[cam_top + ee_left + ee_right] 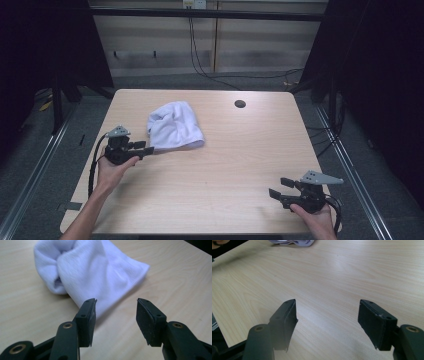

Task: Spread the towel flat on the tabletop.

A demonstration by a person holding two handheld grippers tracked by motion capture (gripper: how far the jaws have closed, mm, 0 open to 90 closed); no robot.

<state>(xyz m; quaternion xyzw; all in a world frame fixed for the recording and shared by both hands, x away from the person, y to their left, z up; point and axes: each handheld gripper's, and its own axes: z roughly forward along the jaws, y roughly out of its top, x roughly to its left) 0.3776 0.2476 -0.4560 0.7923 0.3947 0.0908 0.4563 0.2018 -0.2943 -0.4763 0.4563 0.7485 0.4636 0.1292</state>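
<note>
While the white cloth (175, 125) lies bunched on the left half of the light wooden table (240, 165), the left gripper (146, 148) sits just beside its near-left edge, pointing at it. Seen from the left gripper view, the jaws stand apart with nothing between them, and the cloth's (92, 272) folded edge lies just past the tips; whether one tip brushes the fabric is hard to judge from this angle. The person's left hand (114, 167) grips the tool from below. Well apart from the cloth, near the table's front right corner, the right gripper (277, 189) points left across bare wood. Its jaws are spread wide and hold nothing, with only wood grain between them. A small dark round hole (240, 104) marks the tabletop toward the far edge.
</note>
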